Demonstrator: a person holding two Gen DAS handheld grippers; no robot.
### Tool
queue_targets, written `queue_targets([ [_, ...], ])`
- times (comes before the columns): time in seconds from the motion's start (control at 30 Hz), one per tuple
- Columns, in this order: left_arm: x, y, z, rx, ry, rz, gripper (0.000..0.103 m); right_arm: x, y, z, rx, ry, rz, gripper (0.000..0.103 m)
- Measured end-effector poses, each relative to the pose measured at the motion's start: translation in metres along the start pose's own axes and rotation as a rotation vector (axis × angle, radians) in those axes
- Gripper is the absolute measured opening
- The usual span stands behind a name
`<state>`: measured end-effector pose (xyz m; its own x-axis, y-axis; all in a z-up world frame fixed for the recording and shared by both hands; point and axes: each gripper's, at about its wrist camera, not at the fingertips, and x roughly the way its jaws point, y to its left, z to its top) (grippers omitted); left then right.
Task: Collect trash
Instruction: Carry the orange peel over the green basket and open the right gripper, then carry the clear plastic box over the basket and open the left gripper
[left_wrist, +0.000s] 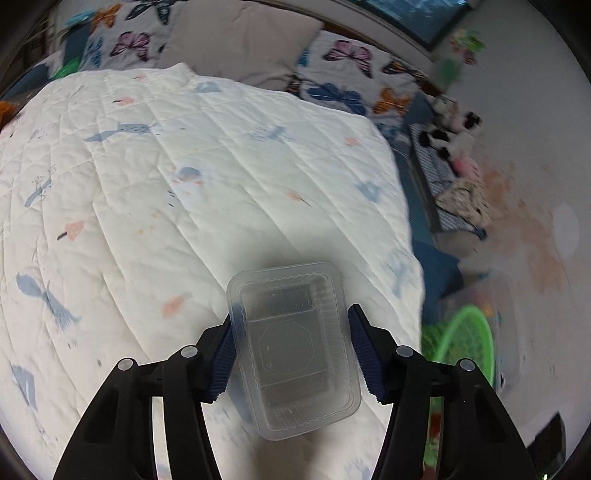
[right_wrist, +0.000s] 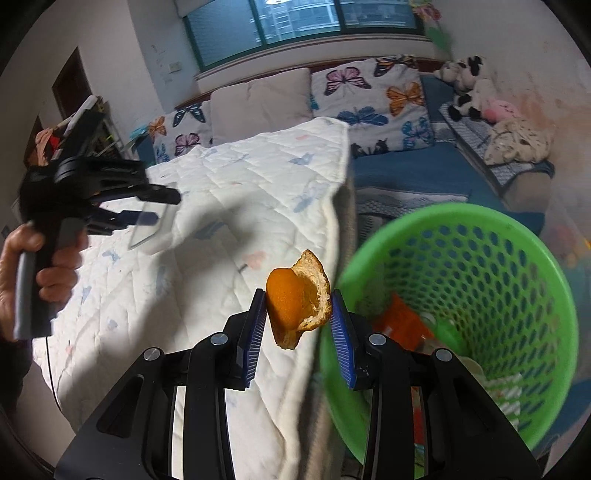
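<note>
A clear plastic food tray (left_wrist: 295, 350) is lifted above the white quilt (left_wrist: 184, 184), and my left gripper (left_wrist: 291, 314) is shut on its long sides. The right wrist view shows that gripper (right_wrist: 159, 210) far left, held by a hand (right_wrist: 22, 266), with the clear tray (right_wrist: 151, 232) in it. My right gripper (right_wrist: 298, 293) is shut on a piece of orange peel (right_wrist: 284, 299), held over the quilt's edge just left of the green mesh basket (right_wrist: 480, 258). The basket holds an orange wrapper (right_wrist: 399, 317) and pale scraps.
The quilt (right_wrist: 240, 192) covers a bed with butterfly pillows (right_wrist: 369, 96) and plain cushions (right_wrist: 258, 99) at its head. Plush toys (right_wrist: 465, 85) and folded cloths lie on a blue bench by the wall. The green basket (left_wrist: 476, 321) stands on the floor right of the bed.
</note>
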<state>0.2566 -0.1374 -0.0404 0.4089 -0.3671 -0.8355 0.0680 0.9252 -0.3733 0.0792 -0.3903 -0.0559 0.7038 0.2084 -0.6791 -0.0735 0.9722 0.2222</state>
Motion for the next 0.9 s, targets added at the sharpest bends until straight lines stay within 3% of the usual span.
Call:
queue_targets([
  [0.3,-0.017,-0.057,-0.037,0.123,0.016,-0.083,0.056,-0.03,-0.036,-0.015,0.071,-0.017,-0.09,0.036],
  [0.7,-0.009,-0.131,-0.069,0.261,0.065,-0.143,0.056,-0.052,-0.079,-0.029,0.144,-0.029,-0.178,0.04],
  [0.83,-0.005,-0.149,-0.075,0.299,0.079,-0.161,0.056,-0.063,-0.089,-0.032,0.166,-0.049,-0.195,0.049],
  [0.9,-0.003,-0.157,-0.078,0.316,0.083,-0.167,0.056,-0.068,-0.091,-0.033,0.17,-0.054,-0.201,0.05],
])
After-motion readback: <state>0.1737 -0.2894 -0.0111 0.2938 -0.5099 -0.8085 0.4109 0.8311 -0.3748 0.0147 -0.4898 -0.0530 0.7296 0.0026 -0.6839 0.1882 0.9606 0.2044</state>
